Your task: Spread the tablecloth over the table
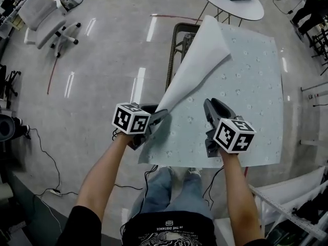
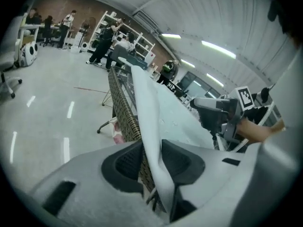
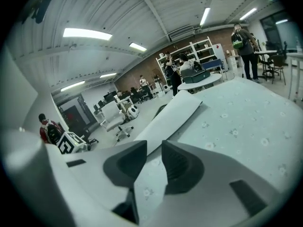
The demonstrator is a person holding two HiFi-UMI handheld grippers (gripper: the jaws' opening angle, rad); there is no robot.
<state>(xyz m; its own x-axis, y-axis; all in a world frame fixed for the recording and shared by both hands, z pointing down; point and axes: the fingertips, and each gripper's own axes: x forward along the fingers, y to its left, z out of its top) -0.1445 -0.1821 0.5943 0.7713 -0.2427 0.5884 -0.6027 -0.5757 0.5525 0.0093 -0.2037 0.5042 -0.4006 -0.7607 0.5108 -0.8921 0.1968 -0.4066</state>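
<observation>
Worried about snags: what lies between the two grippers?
Only tablecloth: in the head view, patterned cloth runs bare from the left gripper, which pinches its turned-back edge, to the right gripper.

Probably a lab hall: storage shelves (image 3: 199, 48), rolling office chairs (image 1: 43, 12).

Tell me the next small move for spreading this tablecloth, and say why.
Probably draw the left claw out to the left, away from the right claw, to unfold the flap. It is clamped on the edge of the tablecloth. That side is folded back over the rest, and the table shows its dark rim bare beside it. The right claw stands open over the flat part.
</observation>
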